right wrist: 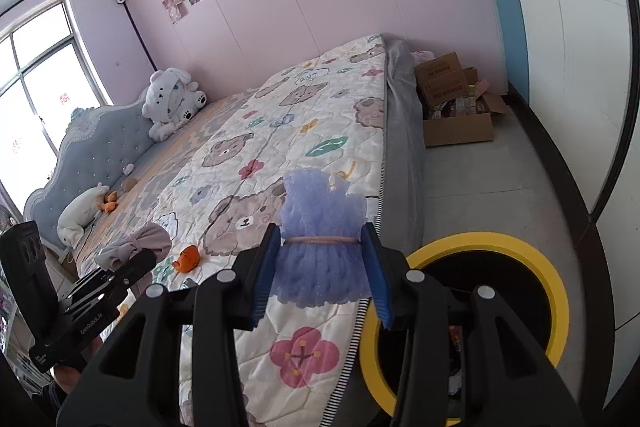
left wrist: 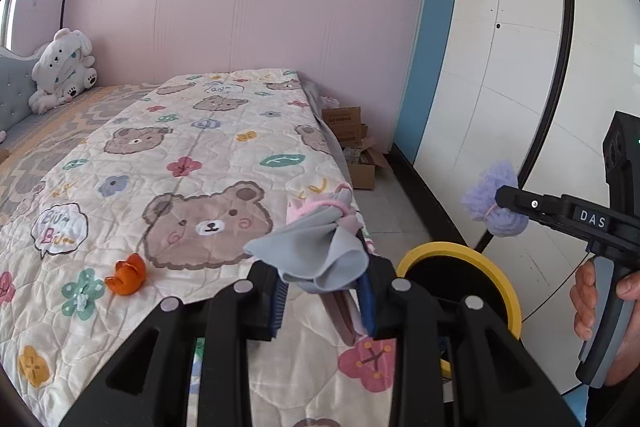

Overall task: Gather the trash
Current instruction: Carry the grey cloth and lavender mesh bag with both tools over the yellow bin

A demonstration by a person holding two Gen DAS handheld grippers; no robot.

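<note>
Nearest to me, the left tongs (left wrist: 324,291) are closed on a grey cloth bundle (left wrist: 316,255) tied with a pink band, held above the bed's edge, while the right tongs (right wrist: 322,267) are pinched on a purple foam-net bundle (right wrist: 320,227), also banded at the waist, just beside the bin. Right below and between them stands the yellow-rimmed trash bin (right wrist: 552,291) on the floor against the bed; its inside is dark, with a few scraps dimly visible at the bottom, though I cannot tell what they are. So two pieces seem lifted and ready to drop, neither yet over the opening. Further along the bear-print quilt (left wrist: 192,155) an orange peel (left wrist: 127,275) lies waiting, and near the headboard more orange bits (right wrist: 109,203) sit beside a white plush, so I judge the job partway done. Beyond the foot of the bed an open cardboard box (right wrist: 460,123) holds packets, with another box stacked behind it.
</note>
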